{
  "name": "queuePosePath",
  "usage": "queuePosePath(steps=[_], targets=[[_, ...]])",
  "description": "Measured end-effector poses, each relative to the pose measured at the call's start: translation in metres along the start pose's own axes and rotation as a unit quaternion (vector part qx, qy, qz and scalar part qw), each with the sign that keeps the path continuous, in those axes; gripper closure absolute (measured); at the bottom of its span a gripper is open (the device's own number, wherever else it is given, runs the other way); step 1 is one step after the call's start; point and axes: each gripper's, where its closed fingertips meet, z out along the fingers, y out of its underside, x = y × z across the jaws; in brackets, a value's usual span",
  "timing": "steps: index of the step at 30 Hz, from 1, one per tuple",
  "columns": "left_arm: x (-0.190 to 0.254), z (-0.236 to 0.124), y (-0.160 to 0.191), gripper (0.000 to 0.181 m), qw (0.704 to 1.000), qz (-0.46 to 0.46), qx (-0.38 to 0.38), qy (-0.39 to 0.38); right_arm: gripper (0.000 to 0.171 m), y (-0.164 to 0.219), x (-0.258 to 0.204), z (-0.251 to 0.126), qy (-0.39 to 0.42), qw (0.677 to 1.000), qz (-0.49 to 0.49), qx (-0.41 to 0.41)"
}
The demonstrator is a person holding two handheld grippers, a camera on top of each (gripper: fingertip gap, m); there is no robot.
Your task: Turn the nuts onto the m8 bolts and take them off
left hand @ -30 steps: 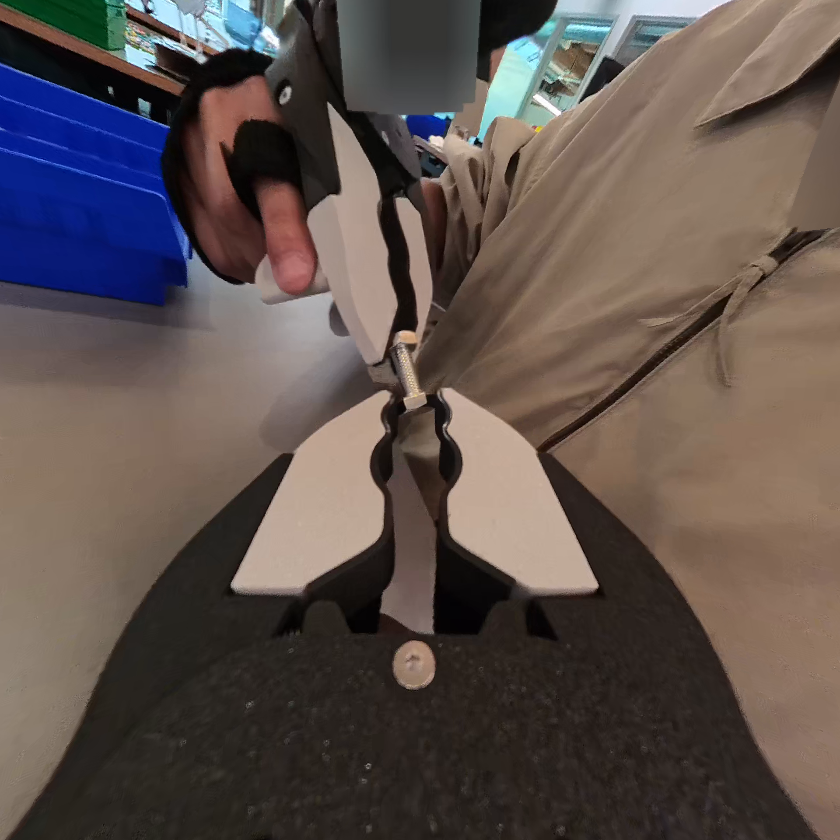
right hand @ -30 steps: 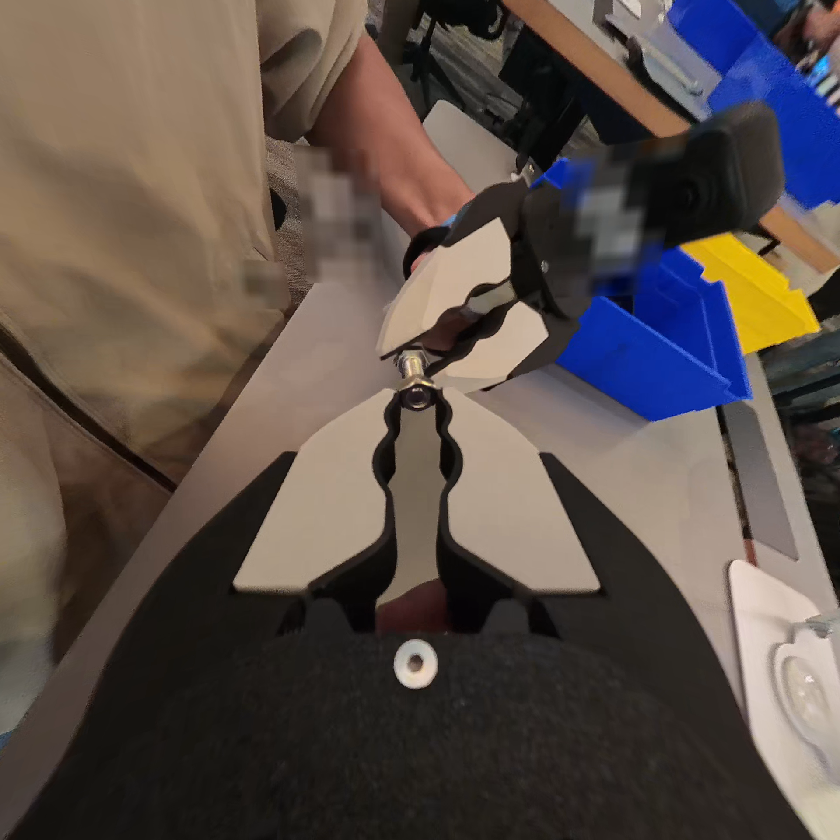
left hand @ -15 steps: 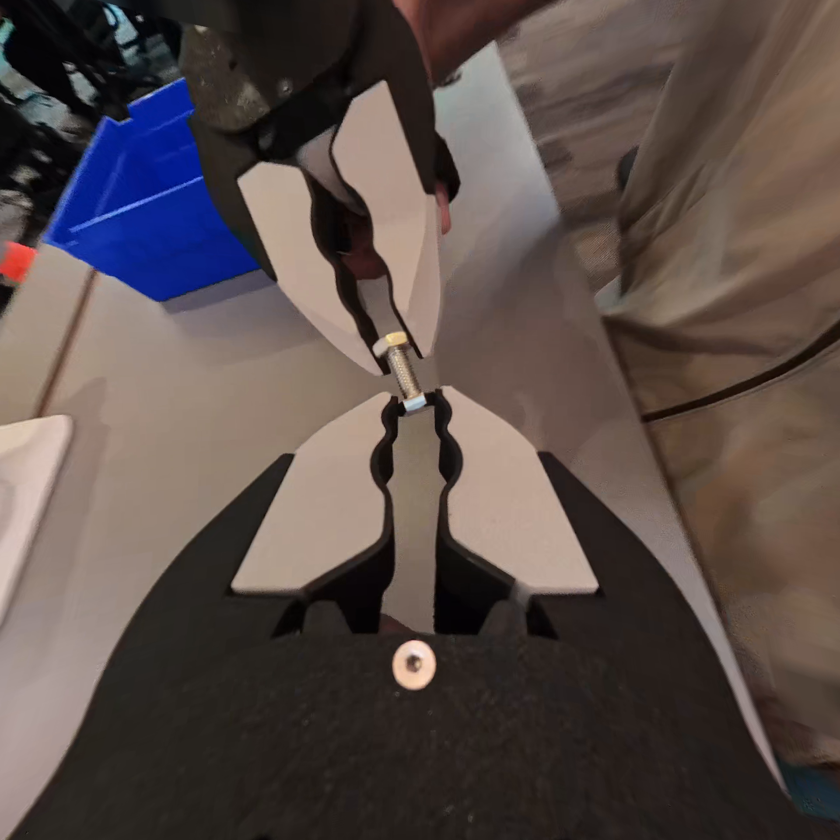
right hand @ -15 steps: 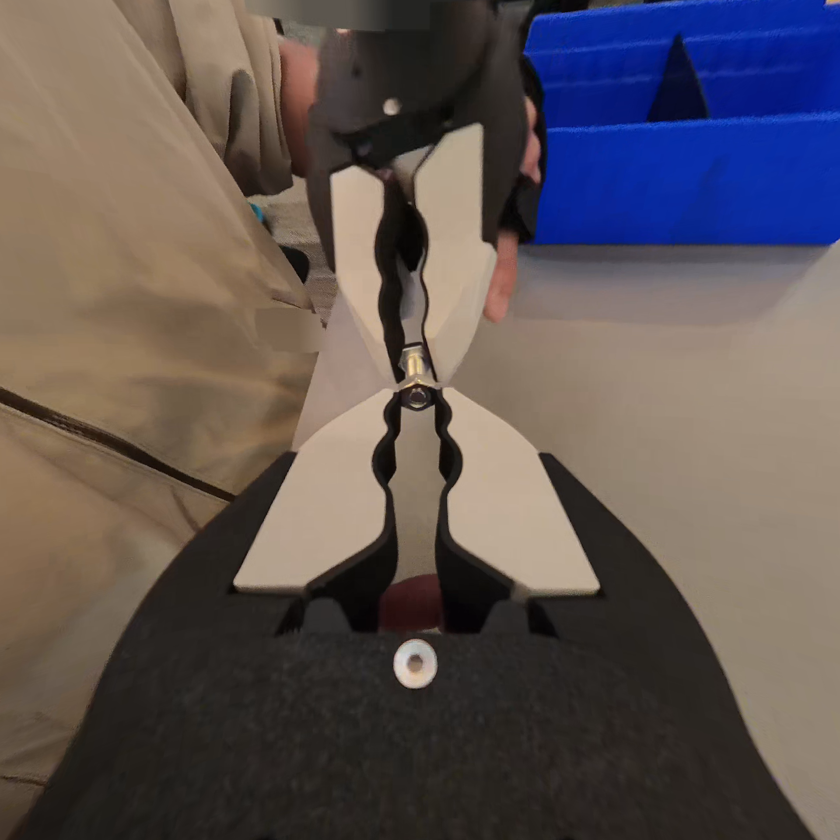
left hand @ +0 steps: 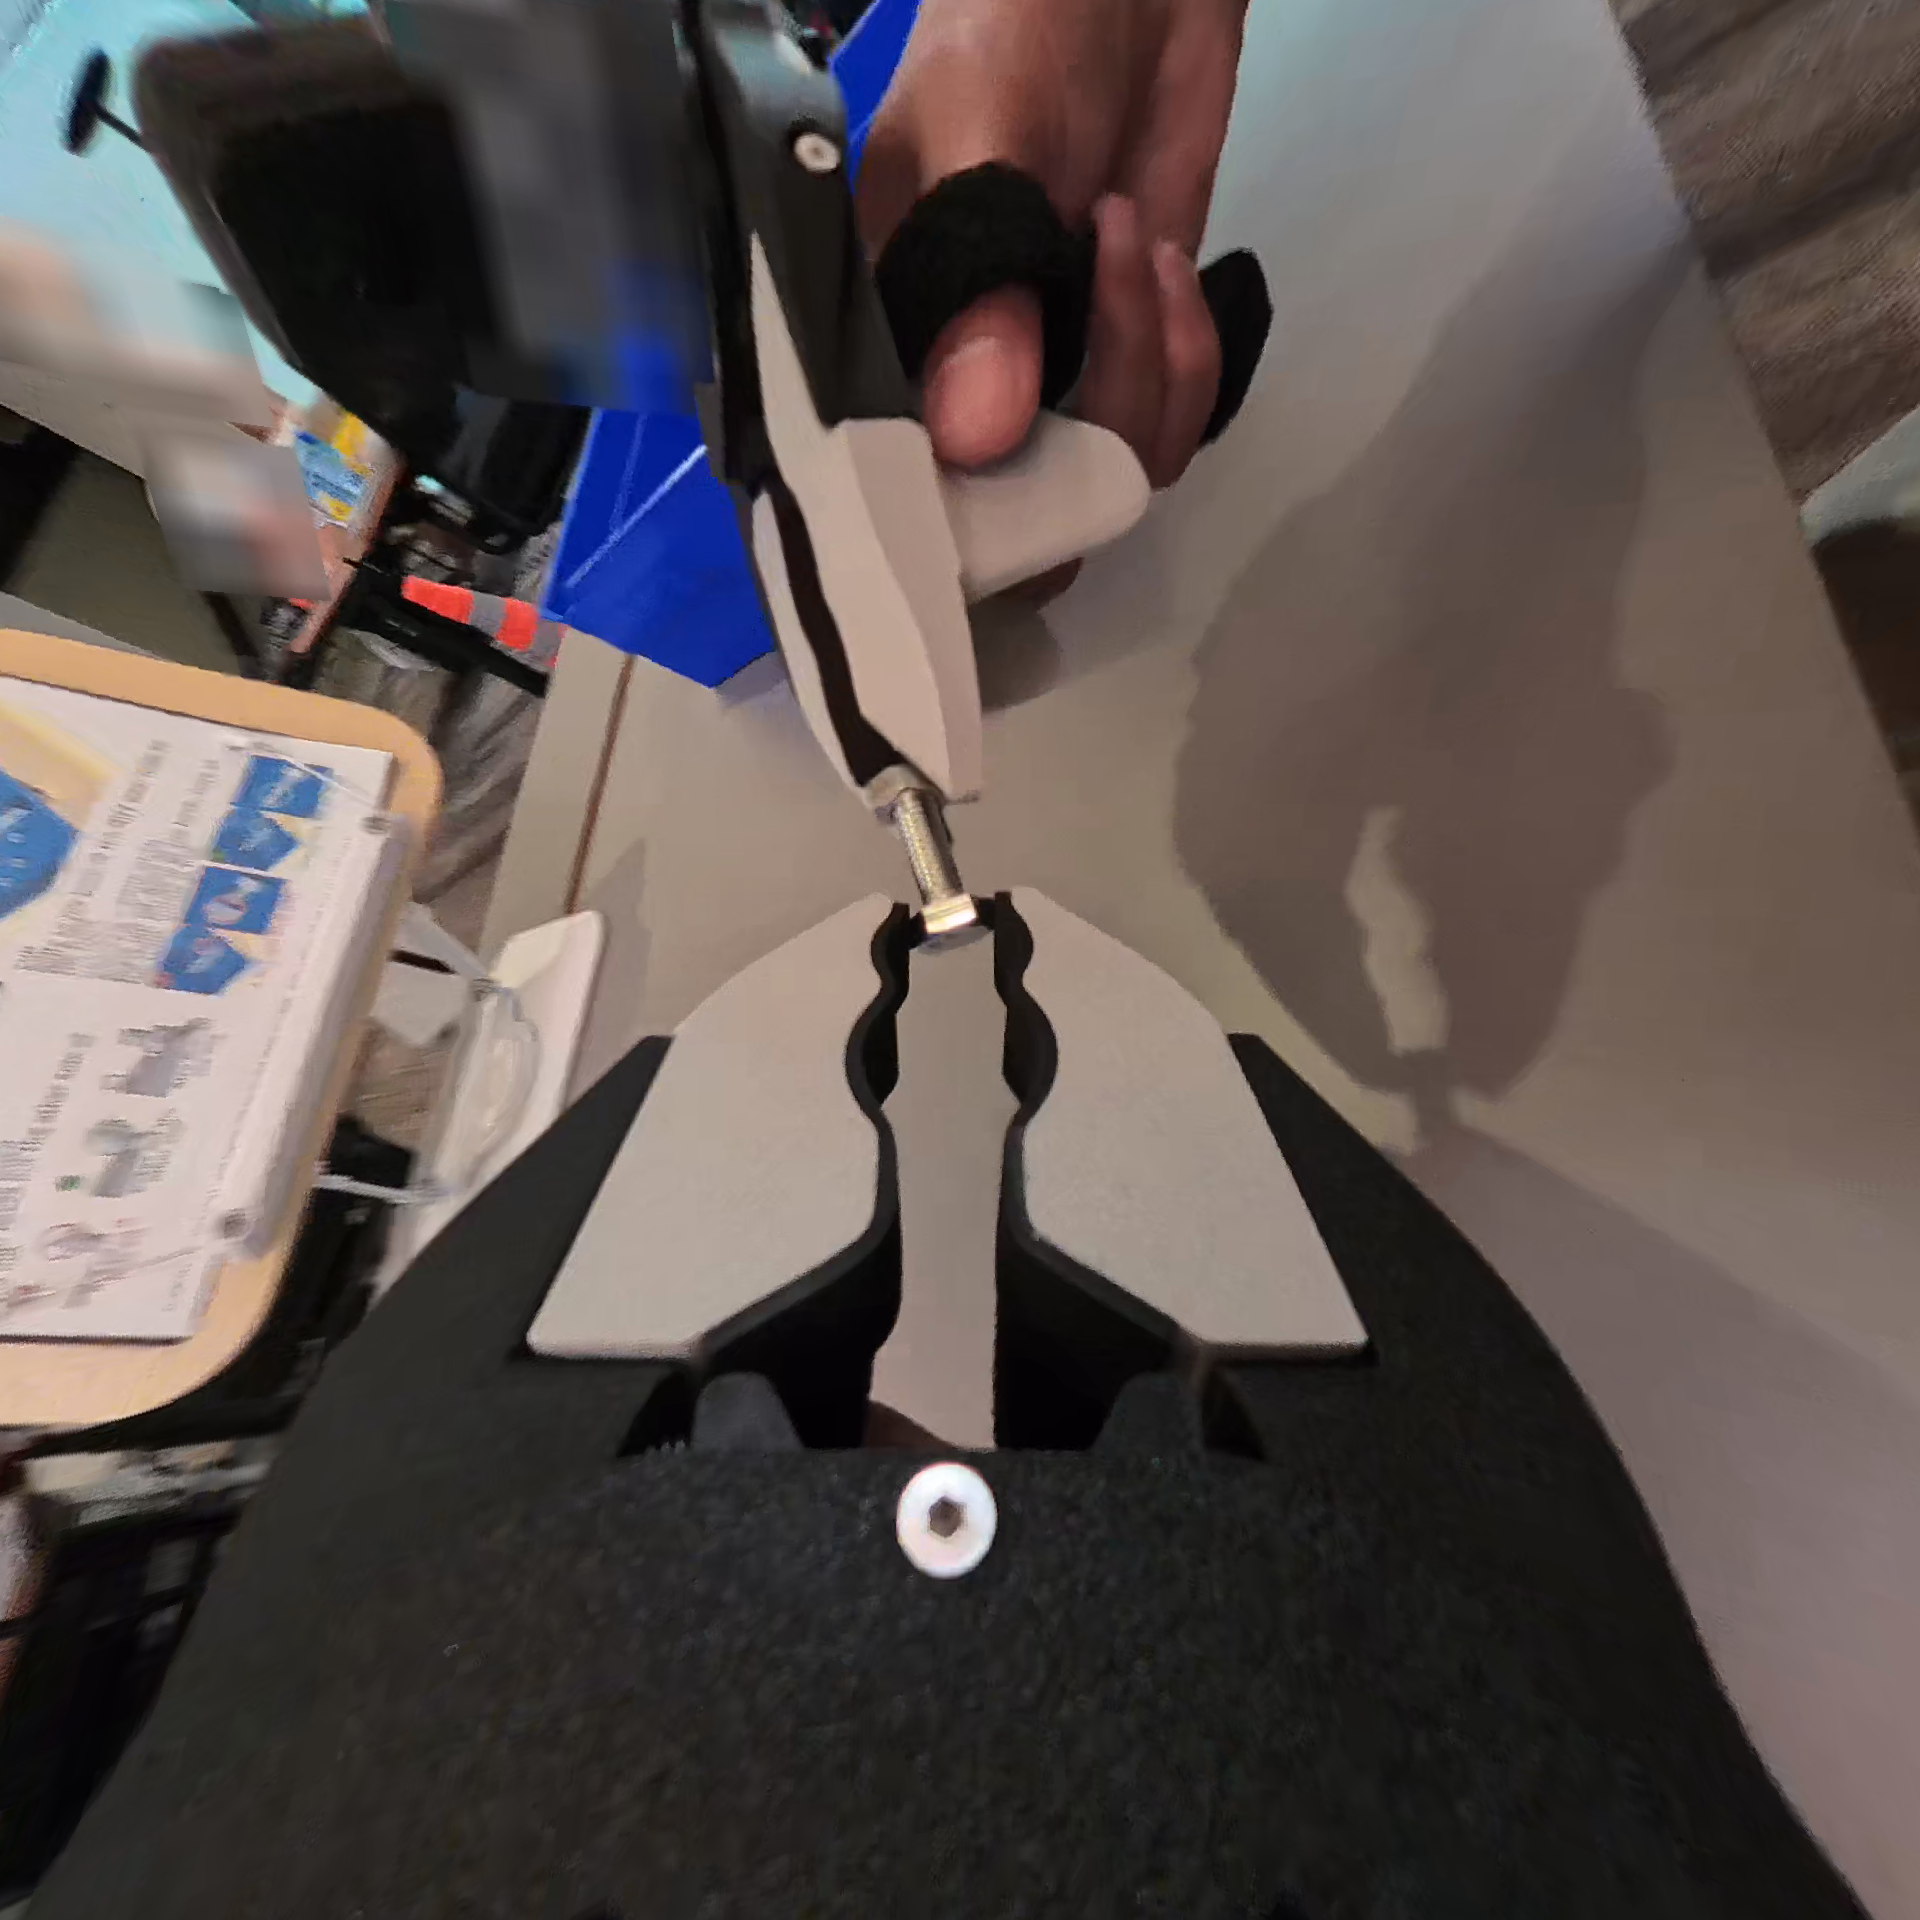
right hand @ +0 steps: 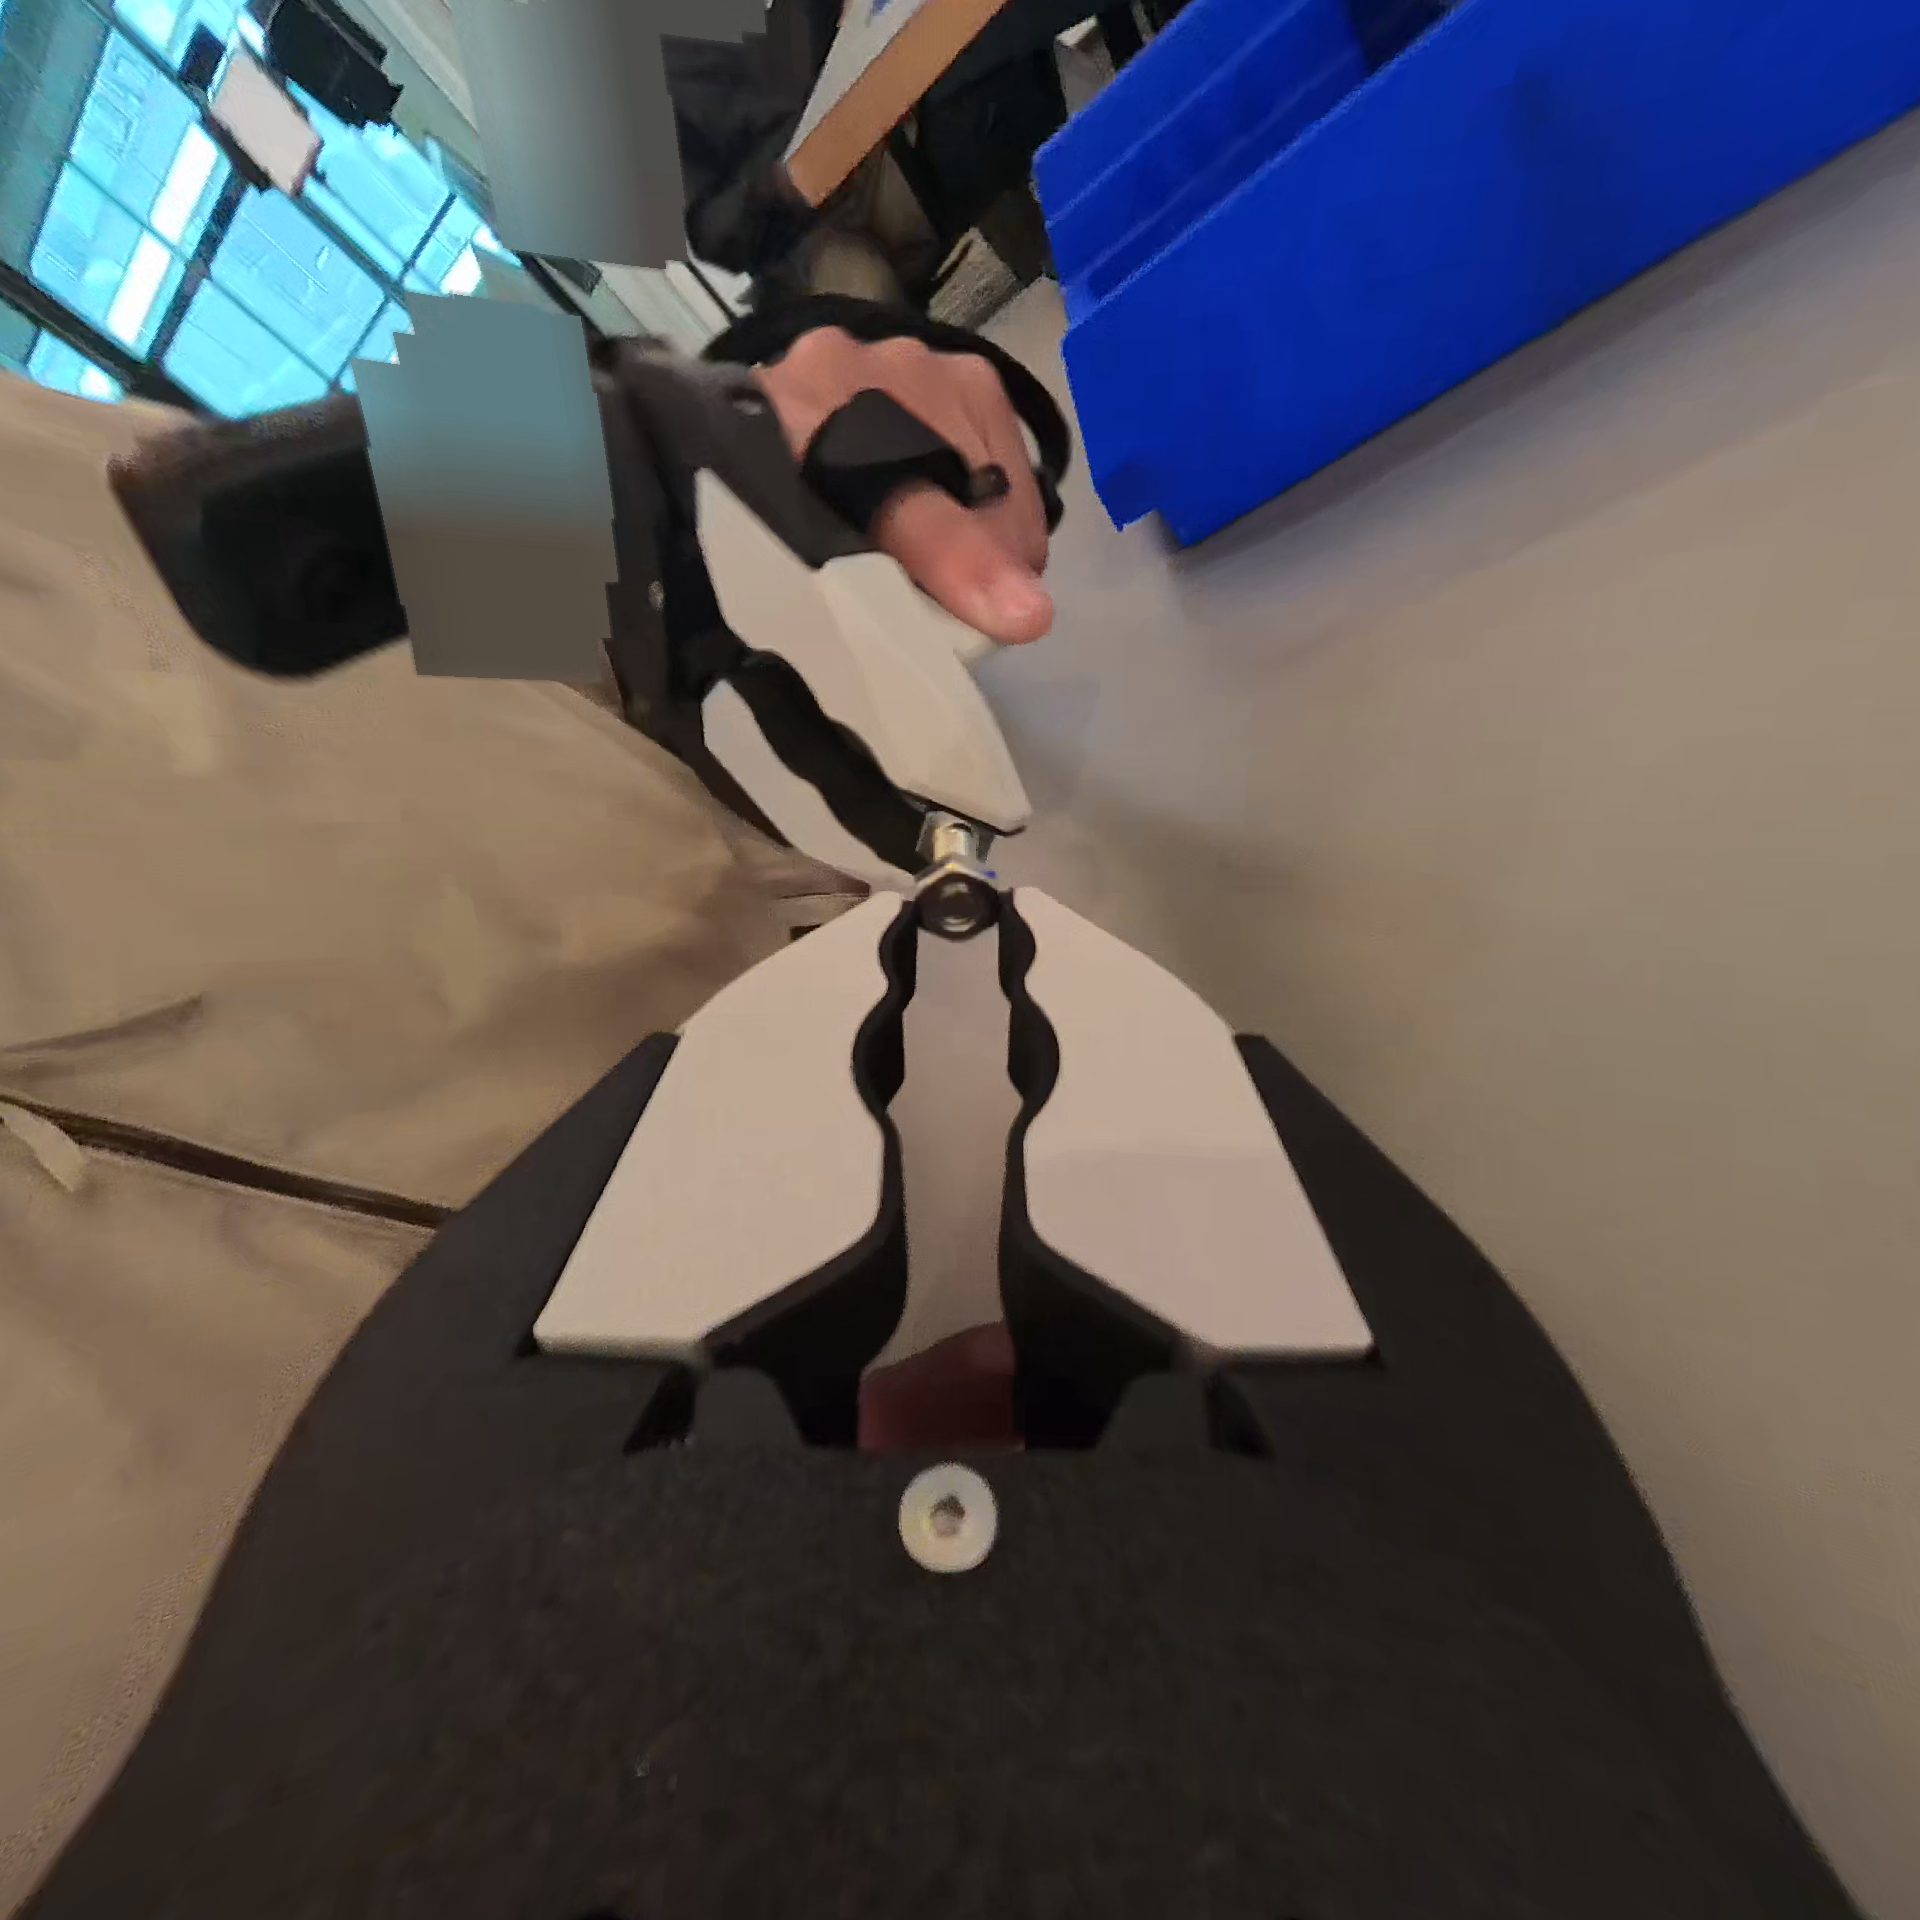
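The left tool [left hand: 948,914] is gripping the nut [left hand: 945,923]; the right tool [right hand: 954,906] is clamping the bolt [left hand: 923,836] head above the desk [left hand: 1558,727].

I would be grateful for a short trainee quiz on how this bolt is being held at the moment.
1. True or false: the bolt rests on the table.
2. How many grippers grip it?
3. The bin is: A red, B blue, C green.
Key: 1 false, it is held in the air. 2 two: the left gripper and the right gripper, one at each end. 3 B.
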Motion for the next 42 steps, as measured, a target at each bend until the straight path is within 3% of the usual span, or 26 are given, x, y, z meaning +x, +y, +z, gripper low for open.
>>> queuePosePath(steps=[3,6,9,11,12,15,20,23,27,32,35,38,42], targets=[[0.003,-0.004,-0.008,0.166,0.994,-0.083,0.046,0.048,0.132,0.003,-0.001,-0.005,0.028,0.995,-0.090,-0.023],[0.010,-0.009,-0.016,0.166,0.965,-0.195,0.101,0.141,0.124,-0.003,-0.006,-0.013,0.079,0.963,-0.257,-0.025],[0.017,-0.020,-0.028,0.166,0.893,-0.317,0.167,0.273,0.127,-0.015,-0.022,-0.017,0.129,0.882,-0.453,-0.018],[0.013,-0.025,-0.033,0.166,0.848,-0.367,0.212,0.317,0.124,-0.018,-0.030,-0.014,0.153,0.826,-0.541,-0.034],[0.014,-0.030,-0.037,0.166,0.819,-0.389,0.227,0.356,0.122,-0.019,-0.033,-0.011,0.155,0.812,-0.560,-0.044],[0.015,-0.034,-0.041,0.166,0.776,-0.412,0.253,0.404,0.130,-0.022,-0.039,-0.006,0.147,0.789,-0.594,-0.053],[0.013,-0.034,-0.049,0.166,0.766,-0.410,0.274,0.412,0.154,-0.020,-0.045,-0.003,0.116,0.789,-0.600,-0.055],[0.011,-0.032,-0.048,0.166,0.778,-0.404,0.273,0.396,0.155,-0.021,-0.044,-0.005,0.105,0.806,-0.578,-0.064],[0.005,-0.027,-0.043,0.166,0.800,-0.393,0.266,0.367,0.156,-0.023,-0.038,-0.007,0.086,0.856,-0.504,-0.074],[0.005,-0.019,-0.036,0.166,0.835,-0.367,0.232,0.339,0.156,-0.021,-0.029,-0.008,0.032,0.936,-0.336,-0.101],[0.003,-0.017,-0.034,0.166,0.837,-0.370,0.233,0.330,0.156,-0.021,-0.026,-0.009,0.008,0.969,-0.218,-0.117],[0.002,-0.016,-0.032,0.167,0.838,-0.372,0.234,0.323,0.156,-0.022,-0.024,-0.008,-0.006,0.988,-0.090,-0.129],[-0.003,-0.014,-0.029,0.167,0.842,-0.374,0.234,0.311,0.156,-0.021,-0.019,-0.009,-0.010,0.986,0.083,-0.141]])
